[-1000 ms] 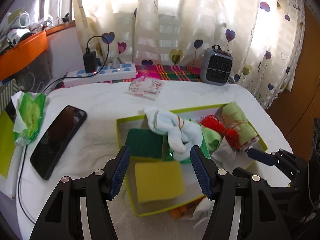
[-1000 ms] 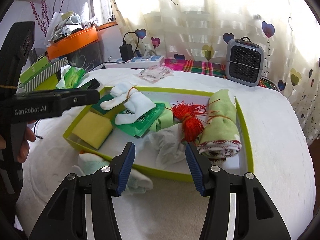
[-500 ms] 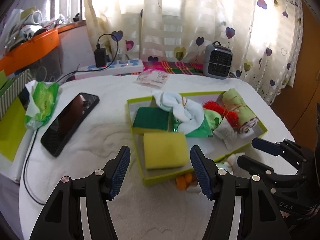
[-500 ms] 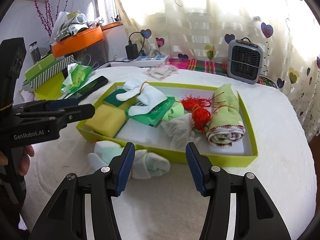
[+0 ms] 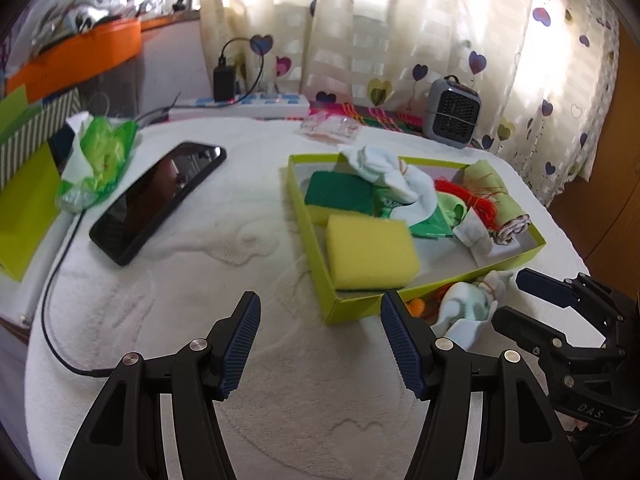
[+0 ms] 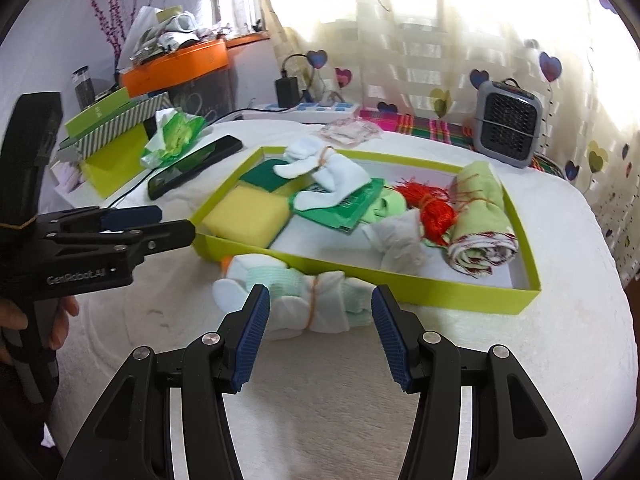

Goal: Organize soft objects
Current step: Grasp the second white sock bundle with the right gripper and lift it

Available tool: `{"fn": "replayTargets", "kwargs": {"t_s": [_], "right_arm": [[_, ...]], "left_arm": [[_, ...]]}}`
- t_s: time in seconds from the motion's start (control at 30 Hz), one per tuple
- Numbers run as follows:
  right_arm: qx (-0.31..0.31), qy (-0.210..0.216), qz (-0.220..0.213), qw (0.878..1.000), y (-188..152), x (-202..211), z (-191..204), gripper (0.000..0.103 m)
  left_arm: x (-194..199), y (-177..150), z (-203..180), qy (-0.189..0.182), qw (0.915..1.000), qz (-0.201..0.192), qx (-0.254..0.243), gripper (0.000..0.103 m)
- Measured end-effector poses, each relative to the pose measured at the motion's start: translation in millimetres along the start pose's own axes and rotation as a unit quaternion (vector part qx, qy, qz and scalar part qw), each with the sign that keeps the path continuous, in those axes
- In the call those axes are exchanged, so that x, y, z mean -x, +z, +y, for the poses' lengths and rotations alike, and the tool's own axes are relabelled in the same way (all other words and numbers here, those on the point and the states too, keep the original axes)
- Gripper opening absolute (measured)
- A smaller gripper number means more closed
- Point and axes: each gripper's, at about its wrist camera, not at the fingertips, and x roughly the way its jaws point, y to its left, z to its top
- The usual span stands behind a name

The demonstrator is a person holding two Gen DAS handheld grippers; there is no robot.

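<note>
Two grippers hang over the white towel-covered table, both with jaws wide and nothing between the pads. Just ahead of the right gripper lies a bundle of pale socks, outside the green box and touching its near wall. The left gripper stands off that box's near corner. Inside lie a yellow sponge, white socks, red thread and a rolled cloth. A phone lies farther left

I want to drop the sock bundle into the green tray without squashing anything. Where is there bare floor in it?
In the green tray, the only bare floor is the white strip along the near wall, between the yellow sponge and the rolled towel. The far half is crowded. The sock bundle lies outside, before the right gripper.
</note>
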Motion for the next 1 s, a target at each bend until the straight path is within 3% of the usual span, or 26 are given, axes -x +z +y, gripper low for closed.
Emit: {"fn": "replayTargets", "kwargs": {"t_s": [0.27, 0.5, 0.8, 1.0], "right_arm": [[0.013, 0.001, 0.009, 1.0, 0, -10, 6, 0.055], [0.014, -0.003, 0.016, 1.0, 3, -19, 11, 0.067], [0.017, -0.033, 0.029, 0.999, 1, -26, 11, 0.067], [0.002, -0.029, 0.028, 0.999, 0, -26, 5, 0.067]], "left_arm": [[-6, -3, 6, -0.019, 0.9997, 0.006, 0.01, 0.062], [-8, -5, 6, -0.019, 0.9997, 0.009, 0.011, 0.062], [-12, -7, 2, -0.022, 0.9996, 0.016, 0.005, 0.062], [-11, -7, 0, -0.027, 0.9995, 0.017, 0.004, 0.062]]}}
